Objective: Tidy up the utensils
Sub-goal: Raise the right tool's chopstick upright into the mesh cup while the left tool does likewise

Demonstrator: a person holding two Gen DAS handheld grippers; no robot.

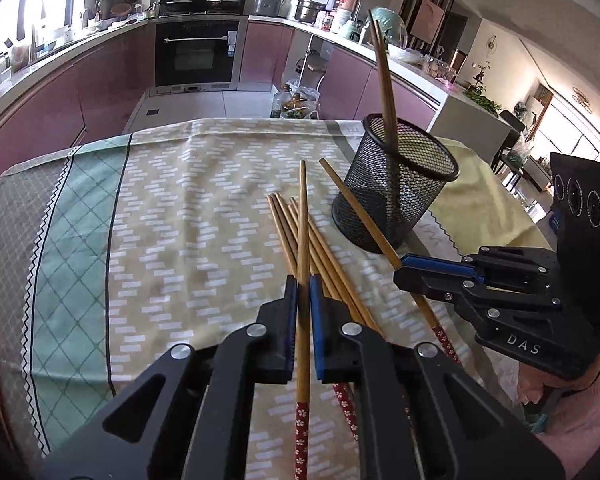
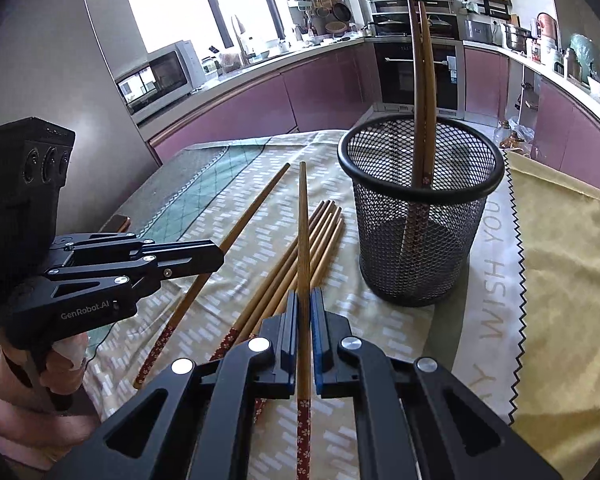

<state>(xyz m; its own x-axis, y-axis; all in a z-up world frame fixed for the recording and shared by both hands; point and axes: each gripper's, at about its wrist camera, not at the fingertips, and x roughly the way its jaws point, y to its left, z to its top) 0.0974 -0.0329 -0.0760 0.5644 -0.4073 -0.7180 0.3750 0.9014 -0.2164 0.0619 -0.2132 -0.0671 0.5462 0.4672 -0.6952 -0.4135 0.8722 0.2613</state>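
My left gripper (image 1: 303,284) is shut on one bamboo chopstick (image 1: 302,208), which points away over the table, its red flowered end toward me. My right gripper (image 2: 304,296) is shut on a second chopstick (image 2: 303,220) in the same way. Each gripper shows in the other's view: the right gripper (image 1: 400,266) at the right, the left gripper (image 2: 220,258) at the left. Several loose chopsticks (image 2: 300,256) lie fanned on the cloth under the held ones. A black mesh cup (image 2: 420,208) stands ahead to the right, with two chopsticks (image 2: 422,80) upright in it.
A patterned tablecloth (image 1: 160,220) covers the table, with a yellow cloth (image 2: 572,260) to the right of the cup. A small brown flat object (image 2: 118,222) lies at the table's left edge. Beyond the far edge are the kitchen floor, purple cabinets and an oven (image 1: 196,56).
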